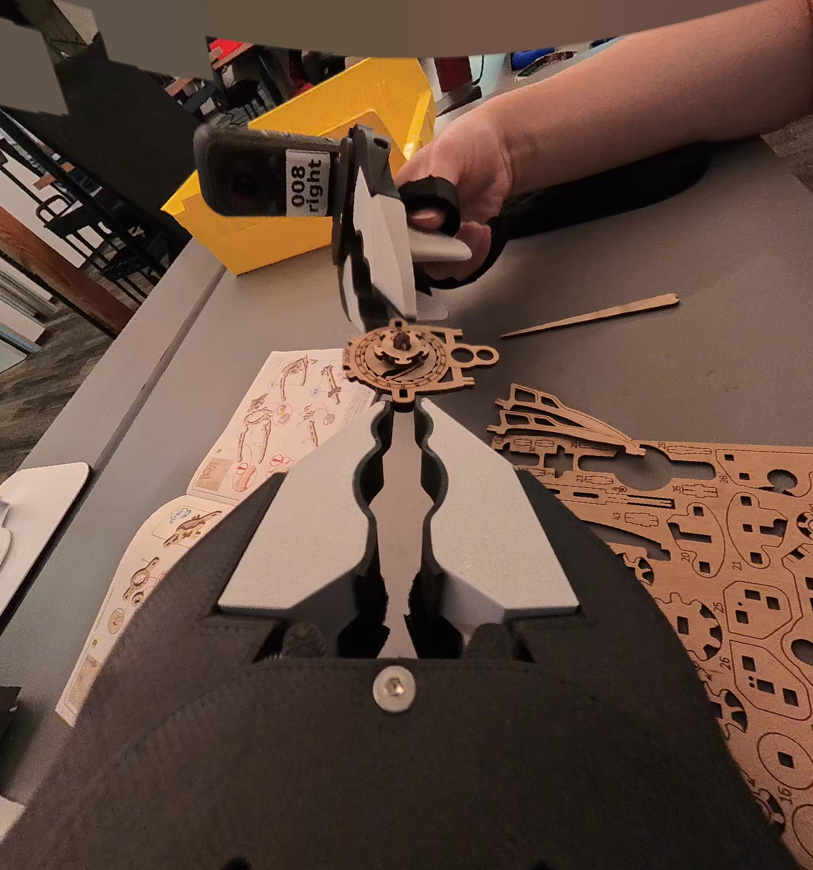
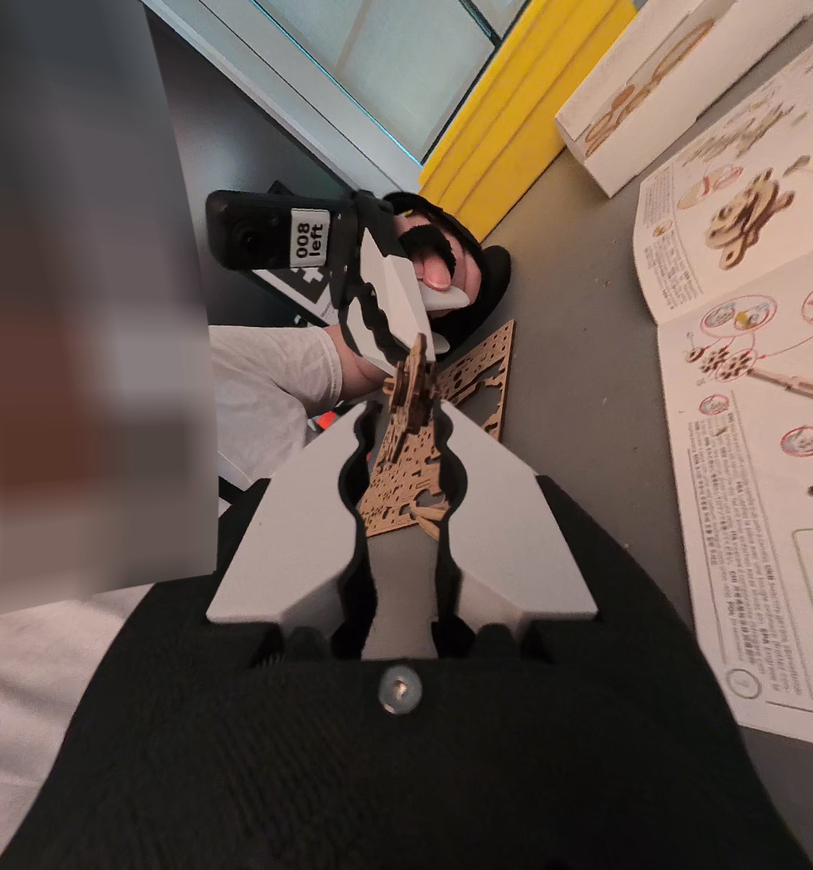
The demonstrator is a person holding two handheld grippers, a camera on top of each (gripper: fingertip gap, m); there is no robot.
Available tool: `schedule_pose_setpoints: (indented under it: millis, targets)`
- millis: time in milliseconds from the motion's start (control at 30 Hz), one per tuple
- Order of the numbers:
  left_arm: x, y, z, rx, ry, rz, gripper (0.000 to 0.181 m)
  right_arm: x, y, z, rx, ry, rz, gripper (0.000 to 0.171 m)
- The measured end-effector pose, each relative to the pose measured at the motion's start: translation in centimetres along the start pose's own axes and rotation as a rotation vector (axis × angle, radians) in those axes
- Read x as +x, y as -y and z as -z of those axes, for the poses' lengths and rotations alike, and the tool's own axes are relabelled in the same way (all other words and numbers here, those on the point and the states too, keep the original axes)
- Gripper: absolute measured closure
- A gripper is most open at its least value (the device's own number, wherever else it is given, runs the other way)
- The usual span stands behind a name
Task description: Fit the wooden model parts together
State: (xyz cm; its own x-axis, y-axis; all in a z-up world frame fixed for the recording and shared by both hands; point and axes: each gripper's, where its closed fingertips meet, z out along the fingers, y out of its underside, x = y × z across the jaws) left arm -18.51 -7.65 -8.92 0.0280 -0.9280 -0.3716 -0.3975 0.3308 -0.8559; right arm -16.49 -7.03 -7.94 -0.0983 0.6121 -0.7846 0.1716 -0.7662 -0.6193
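Note:
A round wooden gear-like assembly (image 1: 409, 365) with a dark centre piece (image 1: 402, 338) hangs above the grey table (image 1: 630, 376). My left gripper (image 1: 402, 407) is shut on a tab at its near edge. My right gripper (image 1: 388, 322) comes down from above, its tips on the centre piece. In the right wrist view the assembly (image 2: 414, 372) is edge-on between my right gripper's (image 2: 407, 409) fingertips, which are closed in on the dark centre piece. The left gripper (image 2: 421, 350) holds the assembly from the far side.
A laser-cut wooden parts sheet (image 1: 725, 588) lies to the right, with a loose curved wooden part (image 1: 564, 423) and a thin wooden stick (image 1: 593, 313) beyond it. An open instruction booklet (image 1: 263, 447) lies left of centre. A yellow bin (image 1: 329, 141) stands at the back and a white box (image 2: 654, 94) next to it.

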Motion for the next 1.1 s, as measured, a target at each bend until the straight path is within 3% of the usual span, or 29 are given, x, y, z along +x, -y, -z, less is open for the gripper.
schedule_pose_setpoints:
  millis: [167, 367, 867, 1100]
  targets:
    - [0.0, 0.1, 0.1, 0.013, -0.013, 0.013, 0.175, -0.5, 1.5, 1.3, 0.038, -0.109, 0.305, 0.137]
    - [-0.2, 0.9, 0.6, 0.055, -0.007, 0.016, 0.175, 0.3, -1.1, 0.3, -0.193, -0.369, 0.922, 0.141]
    - [0.4, 1.5, 0.8, 0.104, -0.059, 0.037, 0.175, -1.4, -0.6, 0.1, -0.135, -0.32, 0.968, 0.164]
    - [0.5, 1.9, 1.0, 0.139, -0.087, 0.066, 0.175, -2.2, -0.4, -0.1, -0.107, -0.301, 0.99, 0.164]
